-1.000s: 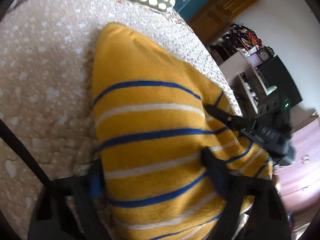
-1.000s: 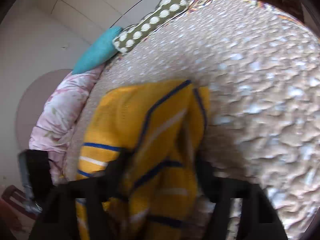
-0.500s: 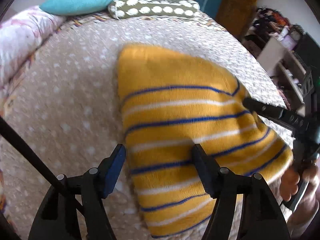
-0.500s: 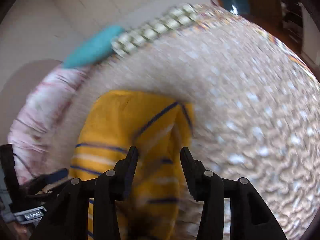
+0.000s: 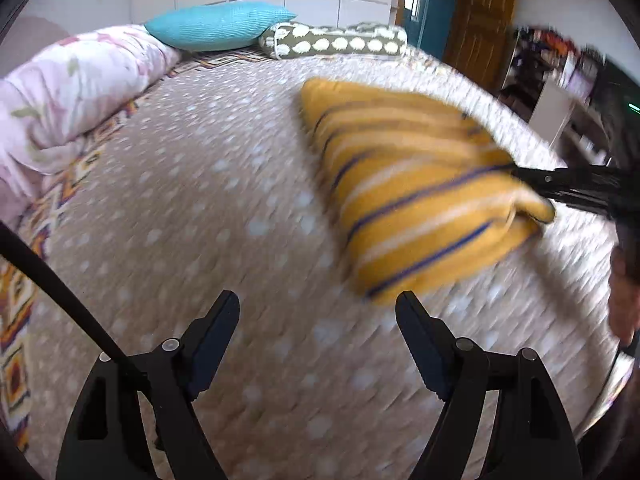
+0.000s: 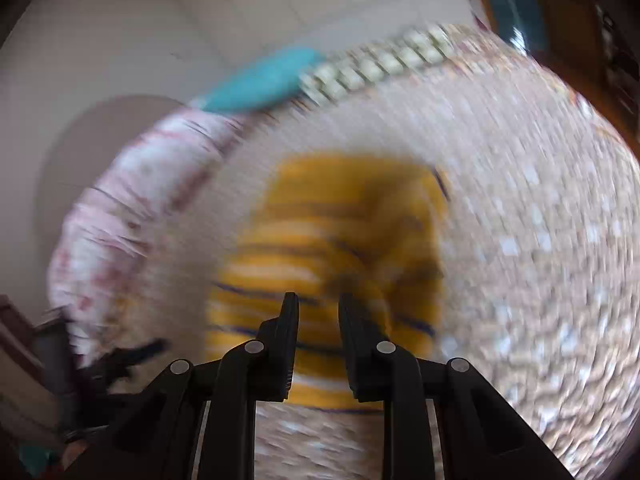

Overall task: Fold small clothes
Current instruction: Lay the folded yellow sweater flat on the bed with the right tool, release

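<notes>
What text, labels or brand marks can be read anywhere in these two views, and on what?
None legible. The yellow striped garment shows only stripes, and the sheep-print bolster only a pattern. The shelf clutter by the door is too blurred to read. Neither the left gripper nor the right gripper shows lettering.

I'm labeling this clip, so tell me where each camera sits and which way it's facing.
Left wrist: on the left gripper, looking across the bed toward the pillows; its spread fingers show, empty, plus the right gripper's tip at the yellow striped garment.
Right wrist: on the right gripper, looking down over the garment; its fingers show, narrowly parted.
Shared: garment, bed, teal pillow.
</notes>
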The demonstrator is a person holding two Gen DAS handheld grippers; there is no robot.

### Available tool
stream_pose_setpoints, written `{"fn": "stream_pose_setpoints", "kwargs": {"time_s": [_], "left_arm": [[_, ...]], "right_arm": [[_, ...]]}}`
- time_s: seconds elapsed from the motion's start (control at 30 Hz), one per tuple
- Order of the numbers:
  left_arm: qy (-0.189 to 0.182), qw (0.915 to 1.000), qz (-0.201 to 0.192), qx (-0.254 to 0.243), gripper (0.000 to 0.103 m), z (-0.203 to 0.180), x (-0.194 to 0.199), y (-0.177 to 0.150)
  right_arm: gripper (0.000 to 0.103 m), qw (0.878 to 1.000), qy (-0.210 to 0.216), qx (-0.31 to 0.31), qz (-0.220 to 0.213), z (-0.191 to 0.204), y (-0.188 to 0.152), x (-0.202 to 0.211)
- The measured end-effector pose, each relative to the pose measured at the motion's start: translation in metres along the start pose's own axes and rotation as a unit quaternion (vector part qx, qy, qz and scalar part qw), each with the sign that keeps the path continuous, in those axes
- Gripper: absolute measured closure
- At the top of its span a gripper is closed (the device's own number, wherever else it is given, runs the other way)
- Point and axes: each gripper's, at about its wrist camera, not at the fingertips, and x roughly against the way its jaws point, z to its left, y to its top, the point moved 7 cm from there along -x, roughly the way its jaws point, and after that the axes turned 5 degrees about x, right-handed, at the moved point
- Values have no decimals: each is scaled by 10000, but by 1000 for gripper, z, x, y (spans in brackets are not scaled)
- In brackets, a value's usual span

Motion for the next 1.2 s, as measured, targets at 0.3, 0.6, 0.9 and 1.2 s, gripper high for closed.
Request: {"fn": "stream_pose_setpoints", "kwargs": {"time_s": [0.3, 0.6, 0.9, 1.2], "left_arm": [[-60, 9997, 96, 200, 10, 21, -21, -27], [-159, 9996, 7, 219, 7, 20, -21, -31], [-216, 9995, -11, 229, 4, 19, -21, -31], [-211, 9996, 11, 205, 4, 19, -22, -31]], "right_arm": [[94, 9962, -359, 360, -708, 28, 3, 52], [98, 9905, 1188, -524, 443, 67, -14, -59], [88, 9856, 1677, -211, -5, 91, 1, -21], [73, 9867, 1602, -209, 169, 82, -15, -22]]}}
